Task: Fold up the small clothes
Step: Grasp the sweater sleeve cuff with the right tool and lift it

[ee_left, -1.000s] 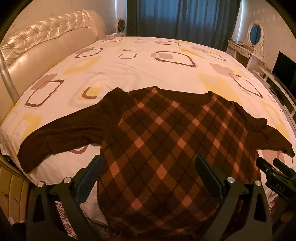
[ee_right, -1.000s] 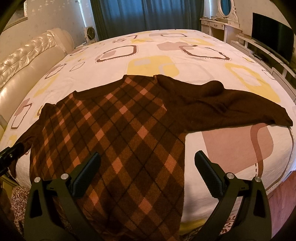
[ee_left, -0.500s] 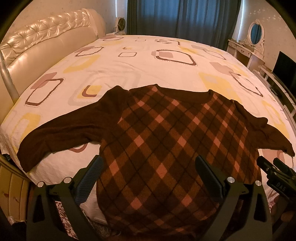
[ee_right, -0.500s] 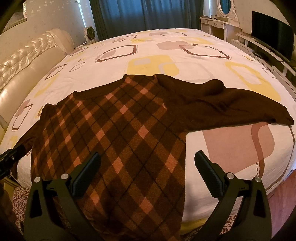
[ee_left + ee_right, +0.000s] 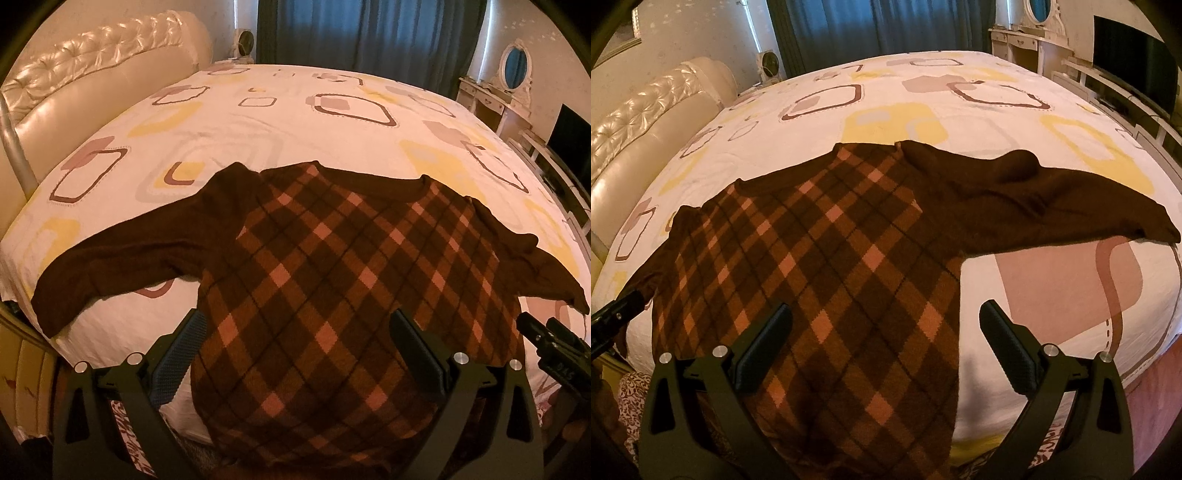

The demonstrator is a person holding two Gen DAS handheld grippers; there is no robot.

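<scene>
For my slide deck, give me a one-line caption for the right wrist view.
Open right gripper poised over a brown argyle sweater spread flat on a patterned bedsheet.

Sweater [image 5: 325, 295] fuzzy matt knit, bedsheet [image 5: 295, 125] smooth cloth, headboard [image 5: 92, 85] glossy tufted leather-like.

one sweater [image 5: 332, 280], one bed [image 5: 295, 122], two tools
</scene>
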